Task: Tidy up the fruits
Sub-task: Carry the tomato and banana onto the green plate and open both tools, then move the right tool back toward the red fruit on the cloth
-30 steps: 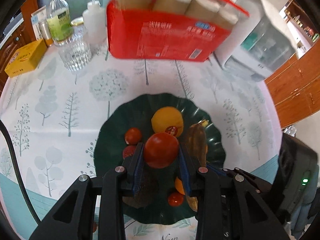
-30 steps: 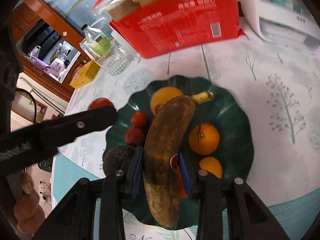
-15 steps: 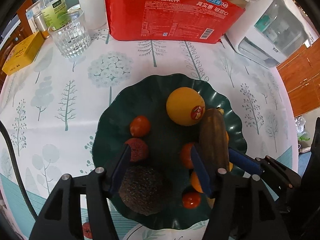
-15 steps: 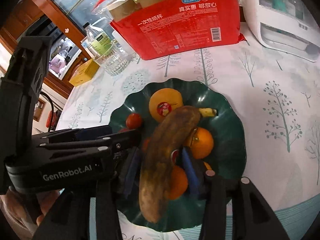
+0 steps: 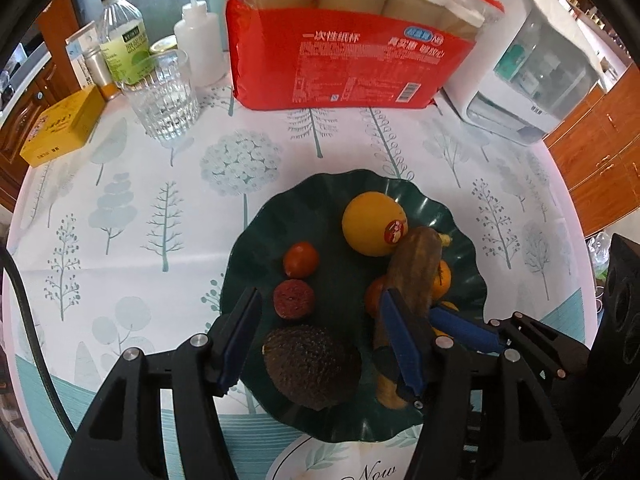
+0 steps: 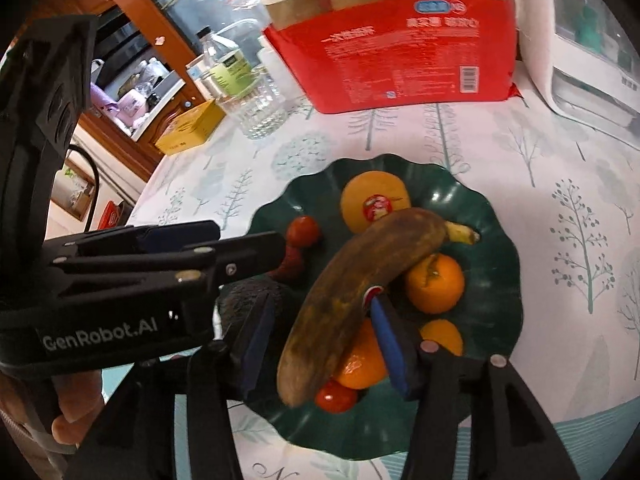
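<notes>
A dark green wavy plate [image 5: 276, 220] [image 6: 496, 248] holds the fruit. On it lie a yellow fruit with a red sticker [image 5: 372, 222] [image 6: 374, 196], a small tomato [image 5: 301, 259], a dark red fruit [image 5: 293, 299], an avocado [image 5: 312, 366], oranges [image 6: 434, 282] and a brown banana [image 5: 414, 272] [image 6: 352, 292]. My left gripper [image 5: 320, 338] stands open over the avocado, gripping nothing. My right gripper [image 6: 323, 342] straddles the banana's lower half. Its jaws are opening and the left pad stands apart from the peel. The banana rests across the oranges.
A red pack of paper cups [image 5: 344, 56] stands behind the plate, a white appliance [image 5: 532, 68] to its right. A glass [image 5: 164, 96], bottles [image 5: 120, 44] and a yellow box [image 5: 60, 128] stand at the back left. A hand [image 6: 68, 412] holds the left gripper.
My left gripper opened and let go of the red tomato it was holding. My right gripper's jaws widened off the banana, which settled onto the oranges on the plate.
</notes>
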The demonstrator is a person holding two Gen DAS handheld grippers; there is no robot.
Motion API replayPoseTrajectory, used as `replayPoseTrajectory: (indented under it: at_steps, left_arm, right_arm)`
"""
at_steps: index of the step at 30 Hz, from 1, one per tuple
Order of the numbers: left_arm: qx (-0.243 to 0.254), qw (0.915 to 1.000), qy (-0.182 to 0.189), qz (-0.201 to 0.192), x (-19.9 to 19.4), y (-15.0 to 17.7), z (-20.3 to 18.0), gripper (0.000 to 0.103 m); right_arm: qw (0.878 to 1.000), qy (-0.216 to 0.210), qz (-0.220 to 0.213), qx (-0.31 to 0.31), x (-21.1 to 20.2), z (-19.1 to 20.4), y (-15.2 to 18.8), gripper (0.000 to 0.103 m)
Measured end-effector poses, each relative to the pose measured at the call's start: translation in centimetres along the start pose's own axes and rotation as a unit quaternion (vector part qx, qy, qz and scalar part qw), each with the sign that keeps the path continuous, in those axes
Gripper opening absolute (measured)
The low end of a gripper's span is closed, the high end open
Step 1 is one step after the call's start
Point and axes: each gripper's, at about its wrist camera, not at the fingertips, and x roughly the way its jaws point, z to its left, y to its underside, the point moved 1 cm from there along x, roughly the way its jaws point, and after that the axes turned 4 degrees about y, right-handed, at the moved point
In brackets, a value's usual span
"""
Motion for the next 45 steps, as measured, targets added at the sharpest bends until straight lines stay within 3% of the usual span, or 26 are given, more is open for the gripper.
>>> replayPoseTrajectory:
  at_steps: [17,28,37,45]
  left_arm:
    - [0.013,0.9990,0.005,-0.043,-7.3,2.2,0.5,0.062]
    - [0.037,0.9968,-0.008,-0.070,-12.5,5.6,2.1,0.067]
    - [0.038,0.9933,-0.054,-0.095,-14.6,9.6,6.6,0.071]
    - [-0.003,0.9926,-0.077,-0.093,-12.7,12.9,11.7,0.072]
  right_arm:
    - [0.999,0.019,-0.035,-0.033,-5.1,4.0,0.7,0.052]
    - [0.996,0.038,-0.066,-0.038,-8.9,7.5,2.4,0.052]
    - [0.997,0.043,-0.054,-0.045,-7.0,11.1,5.1,0.052]
    - [0.997,0.047,-0.026,-0.049,-3.0,13.9,7.4,0.052]
